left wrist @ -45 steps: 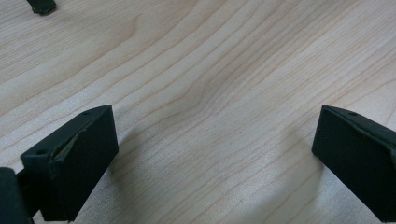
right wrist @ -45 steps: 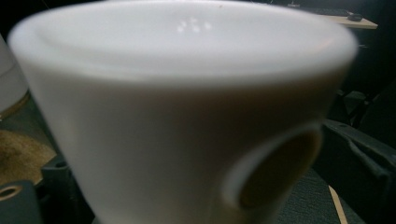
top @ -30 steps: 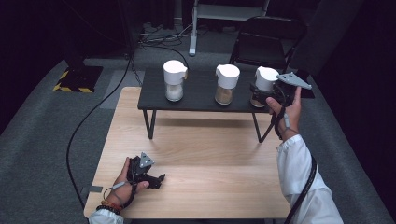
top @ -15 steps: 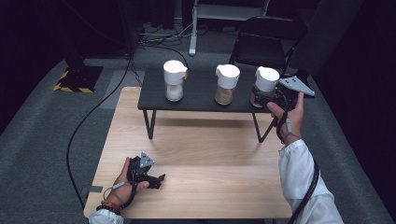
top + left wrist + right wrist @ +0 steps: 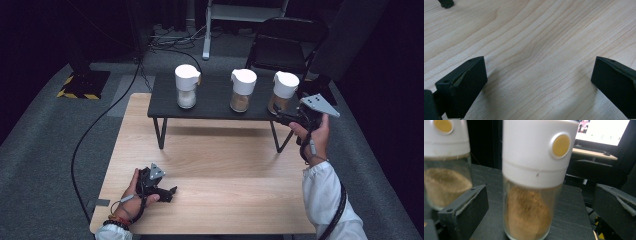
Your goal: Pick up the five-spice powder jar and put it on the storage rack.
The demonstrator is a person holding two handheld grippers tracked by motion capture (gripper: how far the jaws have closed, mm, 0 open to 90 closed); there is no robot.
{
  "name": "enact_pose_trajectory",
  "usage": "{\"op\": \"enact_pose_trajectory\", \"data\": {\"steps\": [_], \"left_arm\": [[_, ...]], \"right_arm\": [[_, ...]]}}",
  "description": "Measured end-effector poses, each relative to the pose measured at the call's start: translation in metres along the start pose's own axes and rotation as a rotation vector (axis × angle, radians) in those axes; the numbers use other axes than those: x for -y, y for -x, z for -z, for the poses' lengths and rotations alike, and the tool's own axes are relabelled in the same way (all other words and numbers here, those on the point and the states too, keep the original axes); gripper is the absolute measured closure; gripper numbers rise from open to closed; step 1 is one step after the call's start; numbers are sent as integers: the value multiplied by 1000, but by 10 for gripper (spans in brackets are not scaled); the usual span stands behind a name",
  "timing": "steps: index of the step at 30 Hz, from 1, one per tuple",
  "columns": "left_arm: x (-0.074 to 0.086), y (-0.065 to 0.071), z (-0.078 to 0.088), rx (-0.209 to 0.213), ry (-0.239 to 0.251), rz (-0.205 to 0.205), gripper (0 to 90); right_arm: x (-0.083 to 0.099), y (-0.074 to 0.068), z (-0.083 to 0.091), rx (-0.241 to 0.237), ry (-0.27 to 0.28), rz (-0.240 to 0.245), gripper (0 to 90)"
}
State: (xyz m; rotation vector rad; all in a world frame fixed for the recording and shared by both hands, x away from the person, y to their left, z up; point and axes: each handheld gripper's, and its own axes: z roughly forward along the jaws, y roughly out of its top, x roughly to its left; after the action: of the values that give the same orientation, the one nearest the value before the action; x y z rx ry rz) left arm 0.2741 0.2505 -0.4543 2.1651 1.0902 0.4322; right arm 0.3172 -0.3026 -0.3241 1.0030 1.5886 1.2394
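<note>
Your right gripper (image 5: 541,202) has its jaws wide apart on either side of the glass spice jar with the white cap and brown powder (image 5: 534,180), not gripping it. That jar stands at the right end of the low black table (image 5: 215,102). Your left gripper (image 5: 539,82) rests on the light wooden tabletop (image 5: 536,37) in front of the black table, jaws wide apart, holding nothing.

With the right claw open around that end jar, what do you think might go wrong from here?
1. The right-hand jar stands close to the middle jar; the right claw, open either side of it, might bump that neighbour.
2. It sits near the end of the black side table, so a push could slide it off.
3. The jar looks tall with a heavy white cap; a high grip could tip it.
</note>
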Motion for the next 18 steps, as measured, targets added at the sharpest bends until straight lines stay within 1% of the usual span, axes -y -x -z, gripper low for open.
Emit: {"op": "enact_pose_trajectory", "data": {"steps": [5,8,10,12,13,16,18], "left_arm": [[0,0,0,-1,0,-1,1],[0,0,0,0,0,1,1],[0,0,0,0,0,1,1],[0,0,0,0,0,1,1],[0,0,0,0,0,1,1],[0,0,0,0,0,1,1],[0,0,0,0,1,1,1]], "right_arm": [[7,-4,6,7,7,39,2],[12,-5,8,0,2,46,2],[17,-8,10,4,3,48,2],[23,-9,13,-9,7,34,2],[26,-11,14,-15,7,38,2],[35,-17,19,-18,14,68,2],[40,-18,22,-23,20,75,2]]}}
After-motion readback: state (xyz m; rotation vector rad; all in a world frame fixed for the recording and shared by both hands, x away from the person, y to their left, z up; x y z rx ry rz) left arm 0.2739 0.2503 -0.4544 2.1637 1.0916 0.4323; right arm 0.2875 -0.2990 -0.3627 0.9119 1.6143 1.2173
